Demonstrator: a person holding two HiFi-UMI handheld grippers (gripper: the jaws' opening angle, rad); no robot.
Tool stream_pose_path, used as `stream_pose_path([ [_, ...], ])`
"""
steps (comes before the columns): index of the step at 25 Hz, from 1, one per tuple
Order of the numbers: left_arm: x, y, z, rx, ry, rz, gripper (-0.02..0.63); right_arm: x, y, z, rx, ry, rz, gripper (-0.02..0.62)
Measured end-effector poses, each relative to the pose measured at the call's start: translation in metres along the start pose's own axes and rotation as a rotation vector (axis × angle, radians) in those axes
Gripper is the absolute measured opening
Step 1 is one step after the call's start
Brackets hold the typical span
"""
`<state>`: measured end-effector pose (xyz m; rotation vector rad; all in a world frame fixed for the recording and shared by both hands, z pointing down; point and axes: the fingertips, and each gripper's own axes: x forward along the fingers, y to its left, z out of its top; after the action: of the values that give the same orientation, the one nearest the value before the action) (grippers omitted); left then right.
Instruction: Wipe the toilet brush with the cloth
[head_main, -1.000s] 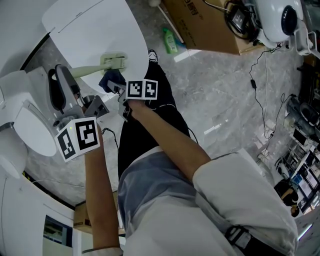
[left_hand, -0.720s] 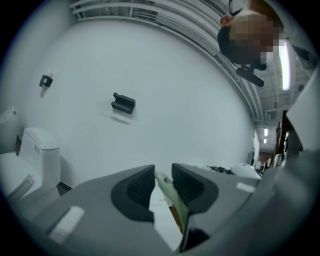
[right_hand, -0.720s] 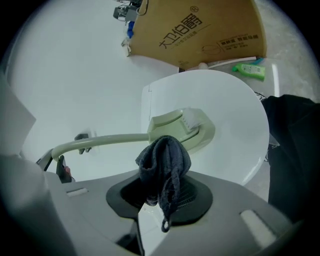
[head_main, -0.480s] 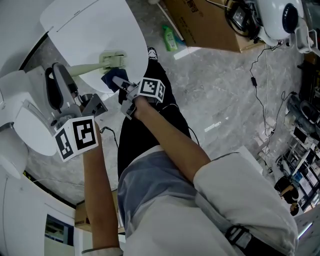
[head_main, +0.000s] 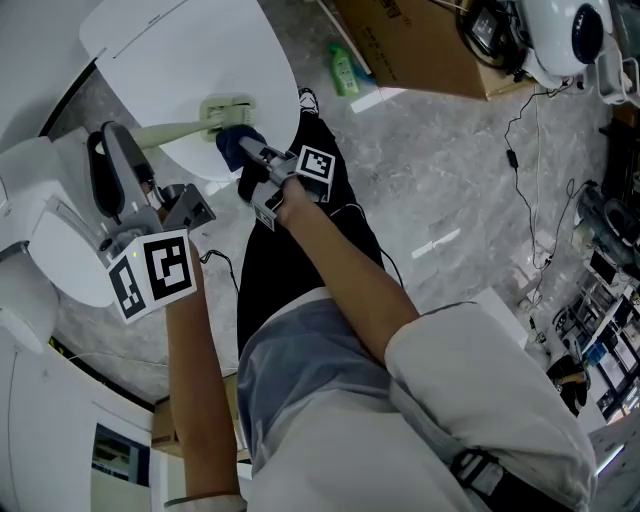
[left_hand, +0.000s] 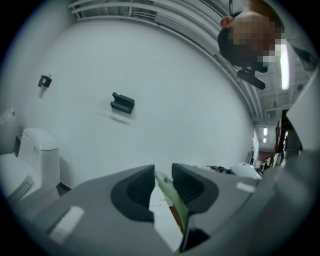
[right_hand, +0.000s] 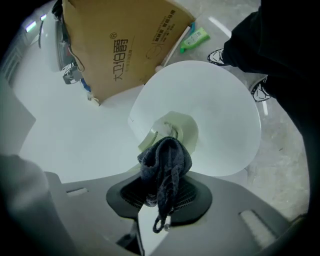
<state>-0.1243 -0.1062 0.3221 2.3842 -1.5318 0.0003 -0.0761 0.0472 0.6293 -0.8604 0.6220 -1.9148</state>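
Note:
A pale green toilet brush is held level over a white toilet lid (head_main: 170, 50), its head (head_main: 226, 112) to the right. My left gripper (head_main: 120, 150) is shut on the brush handle (head_main: 170, 130); in the left gripper view the green handle (left_hand: 172, 197) runs between the closed jaws of the left gripper (left_hand: 162, 182). My right gripper (head_main: 248, 152) is shut on a dark blue cloth (head_main: 232, 140), which touches the brush head's near side. In the right gripper view the bunched cloth (right_hand: 165, 160) hangs from the right gripper (right_hand: 160, 195) and covers the lower part of the brush head (right_hand: 177, 127).
A cardboard box (head_main: 420, 50) and a green bottle (head_main: 343, 72) lie on the grey stone floor beyond the lid. Cables (head_main: 520, 150) trail at the right. A white toilet (left_hand: 30, 155) and a black wall fitting (left_hand: 122, 102) show in the left gripper view.
My right gripper has moved up and forward with the cloth, from below the brush head to against it. The left gripper and the brush have barely shifted.

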Motion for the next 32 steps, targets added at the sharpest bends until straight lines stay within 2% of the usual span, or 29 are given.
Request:
stream_pose_path([
  [7, -0.002, 0.002, 0.001, 0.001, -0.001, 0.001, 0.000, 0.004, -0.007, 0.005, 0.076, 0.010, 0.009, 0.098],
  [18, -0.003, 0.000, 0.000, 0.004, -0.002, 0.010, 0.000, 0.005, -0.010, 0.018, 0.047, 0.019, -0.043, 0.098],
  [23, -0.003, 0.000, 0.000, 0.005, -0.002, 0.014, 0.000, 0.007, -0.008, 0.025, -0.081, 0.034, -0.103, 0.098],
  [32, -0.001, 0.000, 0.000, 0.004, -0.004, 0.022, 0.000, 0.006, 0.000, 0.033, -0.516, 0.065, -0.261, 0.097],
])
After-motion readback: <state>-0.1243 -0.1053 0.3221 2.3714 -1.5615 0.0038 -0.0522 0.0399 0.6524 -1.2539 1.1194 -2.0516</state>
